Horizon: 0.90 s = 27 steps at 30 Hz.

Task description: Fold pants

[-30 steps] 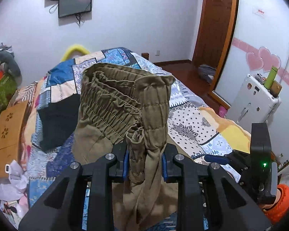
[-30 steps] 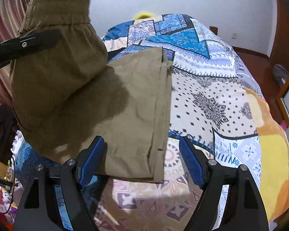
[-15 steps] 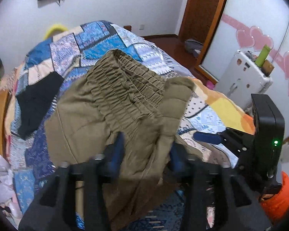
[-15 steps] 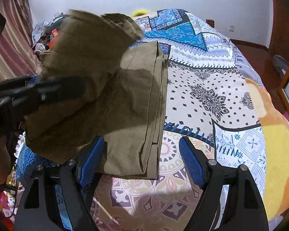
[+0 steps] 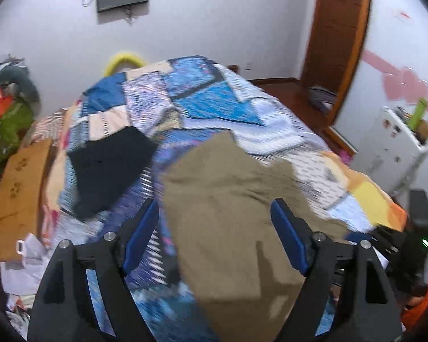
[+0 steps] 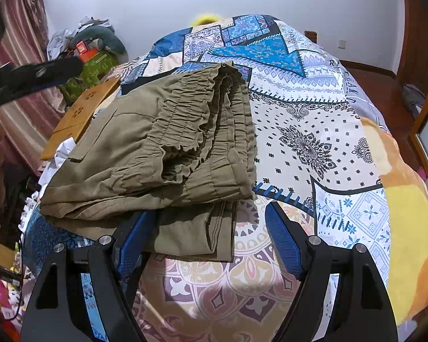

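Observation:
The olive pants (image 6: 168, 148) lie folded on the patterned bedspread (image 6: 314, 142), with the elastic waistband on top and the leg ends underneath near me. In the blurred left wrist view the pants (image 5: 236, 222) lie between and beyond my fingers. My left gripper (image 5: 219, 236) is open and empty above them. My right gripper (image 6: 205, 242) is open and empty, just in front of the pants' near edge. The left gripper also shows in the right wrist view (image 6: 34, 77), at upper left, off the cloth.
A black garment (image 5: 108, 165) lies on the bed's left side. A wooden board (image 6: 82, 114) and a clutter pile (image 6: 91, 51) stand left of the bed. A white appliance (image 5: 393, 148) and a wooden door (image 5: 336, 42) are on the right.
My left gripper has opened, let go of the waistband end and pulled back. The pants' upper half has dropped onto the lower half on the bed. The right gripper has stayed open.

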Available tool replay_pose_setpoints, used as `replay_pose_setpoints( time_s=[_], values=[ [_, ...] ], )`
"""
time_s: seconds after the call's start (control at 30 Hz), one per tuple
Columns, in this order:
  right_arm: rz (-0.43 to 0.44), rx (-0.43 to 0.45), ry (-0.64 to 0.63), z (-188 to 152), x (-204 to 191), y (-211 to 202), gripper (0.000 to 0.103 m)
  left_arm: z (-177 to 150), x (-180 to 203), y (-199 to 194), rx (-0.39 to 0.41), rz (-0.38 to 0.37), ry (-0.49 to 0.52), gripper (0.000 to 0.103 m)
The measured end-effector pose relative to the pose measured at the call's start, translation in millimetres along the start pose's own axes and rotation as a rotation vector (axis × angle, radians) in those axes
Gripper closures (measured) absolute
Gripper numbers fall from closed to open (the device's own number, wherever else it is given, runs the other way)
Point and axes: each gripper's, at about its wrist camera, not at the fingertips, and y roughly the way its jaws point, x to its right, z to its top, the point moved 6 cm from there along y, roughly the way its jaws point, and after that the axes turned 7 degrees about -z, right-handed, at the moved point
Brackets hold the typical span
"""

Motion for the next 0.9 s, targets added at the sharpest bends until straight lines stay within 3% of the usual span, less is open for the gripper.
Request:
replay_pose_setpoints(
  time_s=[0.2,0.4,0.7,0.9],
  values=[
    [0.004,-0.002,0.015,0,0,-1,0.026,37,-60,42,-0.03,0.116,-0.039,0.022],
    [-0.005,0.007,0.028,0,5,-7,0.026,46,-88,113,-0.165,0.098,-0.088,0.022],
    [-0.031,-0.006,0.008,1,11,-8,0.026,0,-91,197,-0.414,0.151,-0.024,0.02],
    [-0.064,0.0,0.013,2,20,-14,0.026,-15,-102,179,-0.402,0.173,-0.032,0.013]
  ],
)
